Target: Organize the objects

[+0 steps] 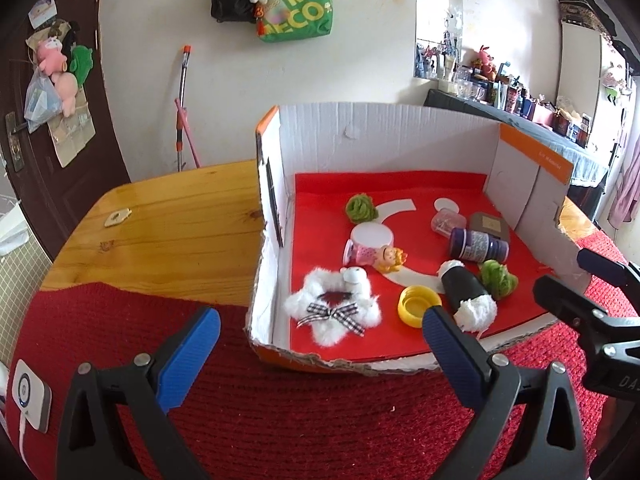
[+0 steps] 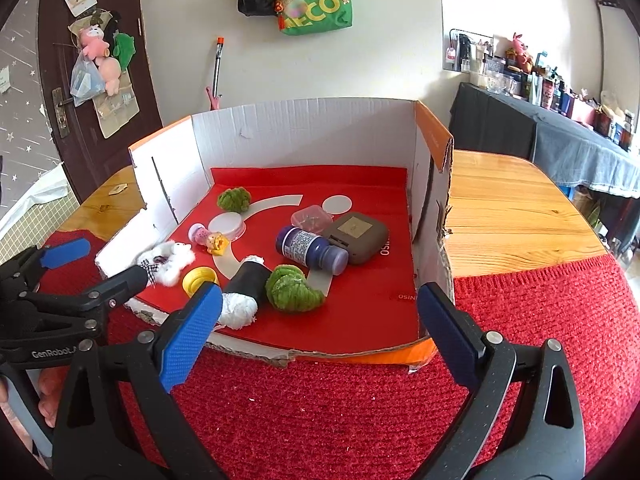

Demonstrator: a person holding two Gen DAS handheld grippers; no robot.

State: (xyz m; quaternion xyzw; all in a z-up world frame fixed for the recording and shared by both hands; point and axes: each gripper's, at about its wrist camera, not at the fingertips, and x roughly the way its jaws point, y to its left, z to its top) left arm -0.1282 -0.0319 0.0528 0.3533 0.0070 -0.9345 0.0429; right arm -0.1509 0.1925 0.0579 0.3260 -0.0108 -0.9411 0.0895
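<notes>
Left gripper (image 1: 320, 344): nearest the lens in the left wrist view, blue-padded fingers spread wide with nothing between them, hovering over the red knitted mat (image 1: 280, 420) at 6 o'clock of the box.
Right gripper (image 2: 318, 332): fingers likewise wide apart and empty, over the same mat; in the left wrist view it enters from 3 o'clock.
Cardboard box (image 2: 304, 136): open-fronted, white walls with orange edges, red floor; stands partly on the mat and partly on the wooden table (image 2: 512, 208).
Black tube with white fluffy end (image 2: 246, 288): lies at the front edge of the box floor, fluffy end toward the camera, just beside the yellow cap (image 2: 198, 278) at its 9 o'clock.
Green yarn ball (image 2: 294, 288): touching the tube at its 3 o'clock; a second green yarn ball (image 2: 234, 199) sits well apart, near the back at 11 o'clock.
Purple bottle (image 2: 310, 250): on its side mid-floor, leaning against the brown case (image 2: 356, 236) at its 2 o'clock.
Clear small box (image 2: 312, 218): just behind the bottle, touching the brown case.
White fluffy star with checked bow (image 1: 332, 308): front-left corner of the box floor.
Pink doll cup (image 1: 370, 246): on its side behind the star, doll head toward 4 o'clock.
Green bag (image 1: 300, 0): hangs on the wall at 12 o'clock.
</notes>
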